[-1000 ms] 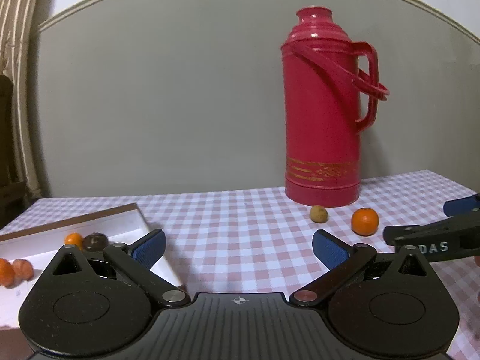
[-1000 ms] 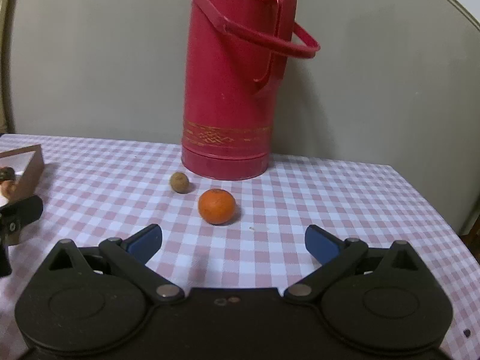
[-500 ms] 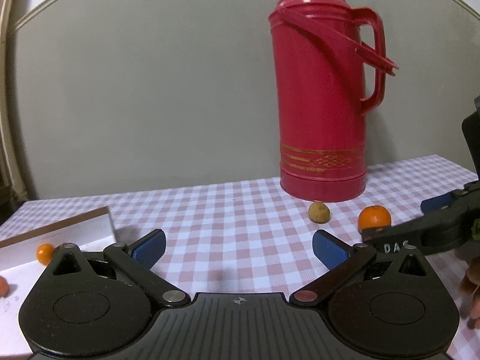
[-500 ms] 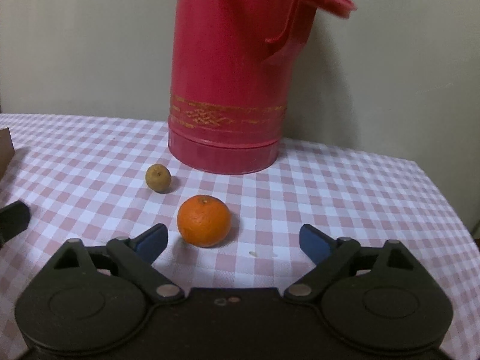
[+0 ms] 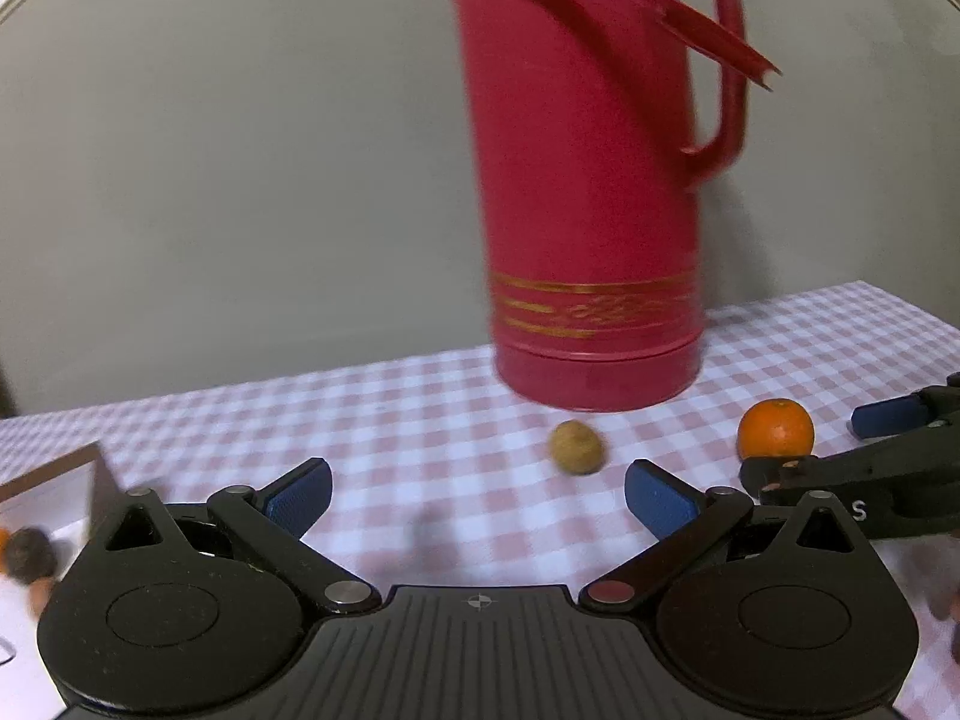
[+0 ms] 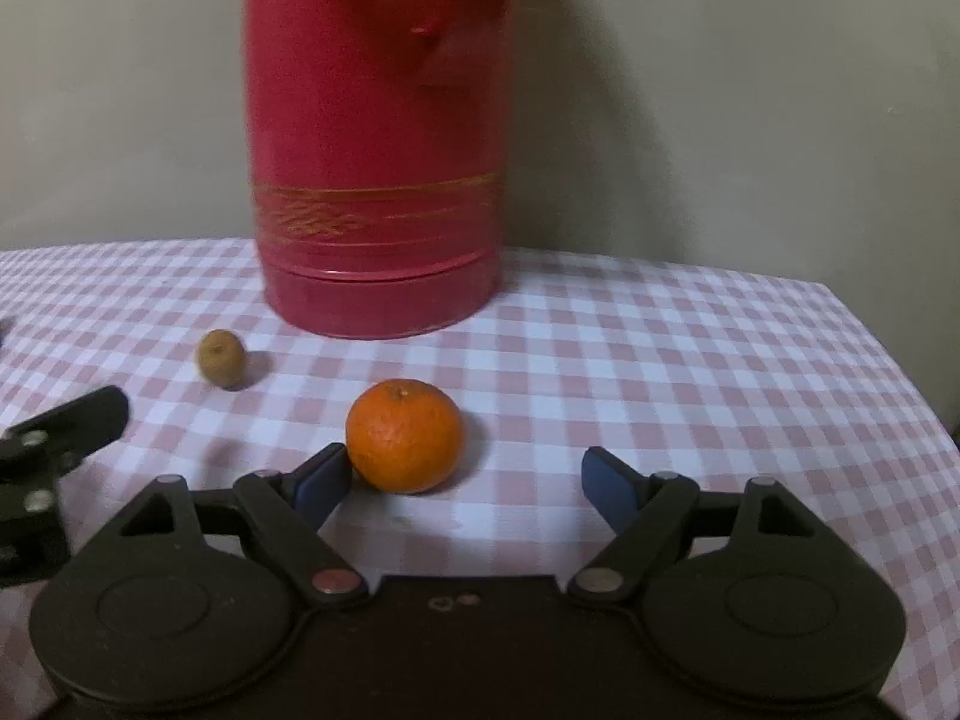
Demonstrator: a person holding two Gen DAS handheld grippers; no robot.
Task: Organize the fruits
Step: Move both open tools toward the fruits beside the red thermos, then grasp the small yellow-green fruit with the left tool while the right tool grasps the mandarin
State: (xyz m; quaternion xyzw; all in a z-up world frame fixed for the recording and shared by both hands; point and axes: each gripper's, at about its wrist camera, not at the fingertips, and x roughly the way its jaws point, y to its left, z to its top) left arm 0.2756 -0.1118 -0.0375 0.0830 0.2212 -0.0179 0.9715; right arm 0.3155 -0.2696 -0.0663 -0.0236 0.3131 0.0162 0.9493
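The right gripper (image 6: 465, 477), jaws just narrowing but not yet gripping, brackets the round orange tangerine (image 6: 405, 435) near the red plastic thermos (image 6: 378, 138) for pickup, while the open left gripper (image 5: 477, 489) faces the small brown fruit (image 5: 577, 447).

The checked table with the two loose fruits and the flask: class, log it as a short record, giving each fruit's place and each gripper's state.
orange: on the checked cloth, just ahead of the right gripper, near its left pad, not gripped
small brown fruit: alone on the cloth, before the red flask
right gripper: open, jaws have just been closing
left gripper: open, nothing between its jaws
box: far left, some fruit inside
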